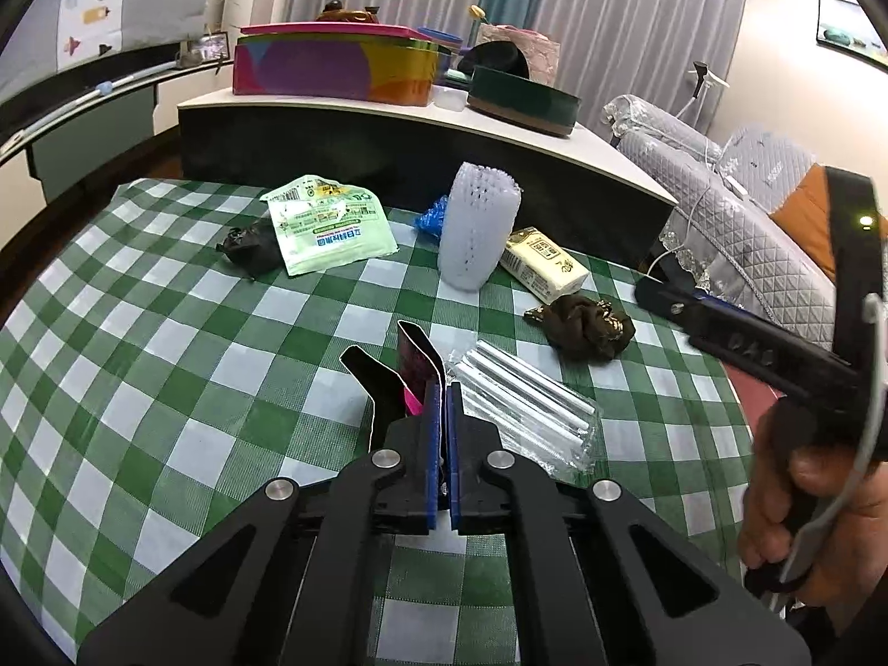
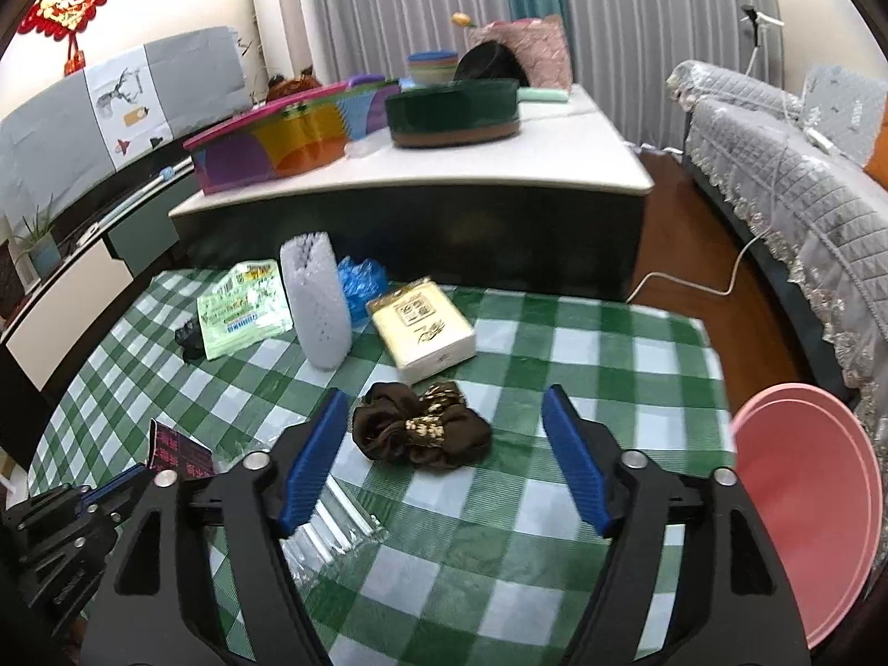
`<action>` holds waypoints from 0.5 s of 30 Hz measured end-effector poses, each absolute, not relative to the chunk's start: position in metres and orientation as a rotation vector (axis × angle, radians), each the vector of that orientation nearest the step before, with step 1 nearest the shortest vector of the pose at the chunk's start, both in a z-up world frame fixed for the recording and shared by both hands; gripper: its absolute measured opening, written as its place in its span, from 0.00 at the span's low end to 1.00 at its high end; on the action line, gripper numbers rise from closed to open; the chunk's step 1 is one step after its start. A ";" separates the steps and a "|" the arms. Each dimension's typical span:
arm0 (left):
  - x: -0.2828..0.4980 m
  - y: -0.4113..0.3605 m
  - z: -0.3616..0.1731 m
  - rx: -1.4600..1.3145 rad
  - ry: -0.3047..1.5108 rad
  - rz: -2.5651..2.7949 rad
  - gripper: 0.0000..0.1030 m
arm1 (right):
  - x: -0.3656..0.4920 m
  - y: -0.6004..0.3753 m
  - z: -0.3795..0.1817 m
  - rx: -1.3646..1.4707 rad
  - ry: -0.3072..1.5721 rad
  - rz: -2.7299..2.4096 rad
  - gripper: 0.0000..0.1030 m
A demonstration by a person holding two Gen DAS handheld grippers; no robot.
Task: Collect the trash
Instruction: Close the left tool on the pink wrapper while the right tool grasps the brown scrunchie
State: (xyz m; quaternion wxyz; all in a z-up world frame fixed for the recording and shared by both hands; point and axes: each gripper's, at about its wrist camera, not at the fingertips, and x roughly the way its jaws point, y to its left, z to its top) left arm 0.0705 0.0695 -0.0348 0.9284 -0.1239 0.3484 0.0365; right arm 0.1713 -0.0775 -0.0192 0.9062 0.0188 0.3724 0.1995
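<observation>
My left gripper is clamped on a thin pink-and-black wrapper held just above the checked tablecloth; it could slip, since only an edge is pinched. My right gripper stands wide apart over the brown scrunchie (trash or not, I cannot tell). The pink bin is cut off at the frame edge.

Colourful box and green round tin on the counter; quilted sofa, perhaps
</observation>
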 end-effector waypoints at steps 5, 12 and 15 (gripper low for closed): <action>0.073 0.073 -0.038 -0.271 0.724 0.070 0.02 | 0.182 -0.065 -0.036 0.026 0.826 0.434 0.78; 0.074 0.074 -0.035 -0.280 0.724 0.063 0.02 | 0.190 -0.053 -0.050 -0.011 0.875 0.432 0.78; 0.075 0.074 -0.036 -0.280 0.726 0.063 0.02 | 0.192 -0.056 -0.054 -0.009 0.892 0.420 0.68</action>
